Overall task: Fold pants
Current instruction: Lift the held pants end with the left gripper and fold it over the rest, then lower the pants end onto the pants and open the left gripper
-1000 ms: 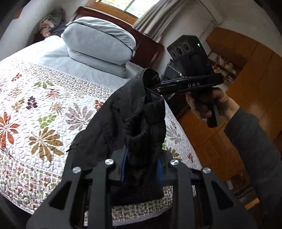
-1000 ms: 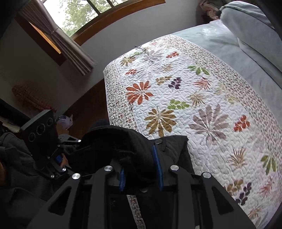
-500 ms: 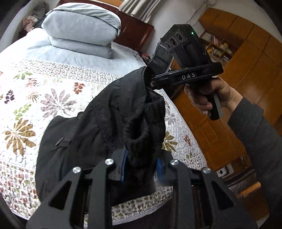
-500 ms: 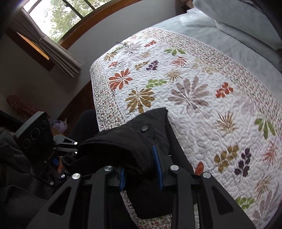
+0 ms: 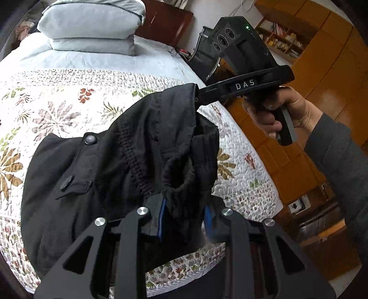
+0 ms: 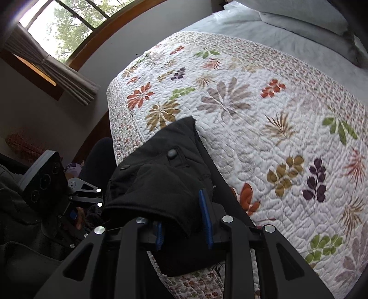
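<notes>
Pants (image 5: 96, 174), black, draped over the quilt (image 5: 57, 96) at the bed's edge; left gripper (image 5: 184, 220) and right gripper (image 6: 184, 220) fingers each pinching bunched fabric.

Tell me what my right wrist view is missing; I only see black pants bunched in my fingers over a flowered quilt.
Observer: The right gripper is clamped on one edge of the black pants; the left wrist view shows it from the side, gripped by a hand in a grey sleeve.
Operator: Report the left side.
Observer: The left gripper is shut on a ribbed, bunched part of the pants.
Operator: Say where the rest of the cloth is.
Observer: Most of it is spread on the quilt, to the left in the left view, with two buttons showing.
Operator: Name what lies beyond.
Observer: Stacked pale blue pillows against a dark headboard.
</notes>
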A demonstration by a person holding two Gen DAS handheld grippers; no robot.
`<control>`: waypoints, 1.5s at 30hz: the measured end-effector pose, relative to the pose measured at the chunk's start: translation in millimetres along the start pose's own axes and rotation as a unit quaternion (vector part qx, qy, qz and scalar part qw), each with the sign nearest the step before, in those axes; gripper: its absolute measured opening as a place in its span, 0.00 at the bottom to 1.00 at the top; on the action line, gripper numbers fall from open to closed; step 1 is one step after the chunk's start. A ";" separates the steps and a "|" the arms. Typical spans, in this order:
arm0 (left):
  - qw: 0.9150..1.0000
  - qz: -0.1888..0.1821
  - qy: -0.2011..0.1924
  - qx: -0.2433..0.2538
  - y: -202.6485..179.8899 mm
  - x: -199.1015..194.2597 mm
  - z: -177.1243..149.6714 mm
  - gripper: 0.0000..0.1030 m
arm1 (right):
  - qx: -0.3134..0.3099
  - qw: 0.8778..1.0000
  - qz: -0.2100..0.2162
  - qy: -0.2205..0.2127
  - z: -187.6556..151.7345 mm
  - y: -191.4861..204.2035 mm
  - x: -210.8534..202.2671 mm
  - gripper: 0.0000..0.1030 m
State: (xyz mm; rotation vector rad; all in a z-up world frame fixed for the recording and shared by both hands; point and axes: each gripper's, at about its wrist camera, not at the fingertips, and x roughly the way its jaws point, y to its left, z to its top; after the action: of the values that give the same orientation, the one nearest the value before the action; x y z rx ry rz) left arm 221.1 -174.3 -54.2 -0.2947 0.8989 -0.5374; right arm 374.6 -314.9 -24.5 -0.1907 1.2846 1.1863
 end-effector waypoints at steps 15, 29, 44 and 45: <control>0.998 0.026 0.049 0.022 -7.5 53.7 -26.9 0.24 | 0.005 1.000 0.000 -0.008 -48.4 -36.8 21.1 0.27; 0.994 0.037 0.099 0.029 -7.1 77.6 -51.2 0.36 | -0.083 0.984 -0.158 0.029 -80.7 -24.2 24.8 0.46; 0.996 -0.074 0.053 -0.005 -16.7 53.3 -51.1 0.90 | 0.071 0.986 -0.097 -0.119 -107.4 -19.8 -16.6 0.51; 0.996 -0.076 0.055 0.000 -19.7 57.7 -51.1 0.90 | 0.072 0.987 -0.083 -0.113 -107.5 -18.9 -8.1 0.51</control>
State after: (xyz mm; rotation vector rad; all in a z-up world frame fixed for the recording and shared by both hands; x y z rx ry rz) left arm 202.8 -224.0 -113.6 -0.3373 0.9882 -0.6998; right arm 322.5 -402.3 -64.9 -0.0533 1.1259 0.9409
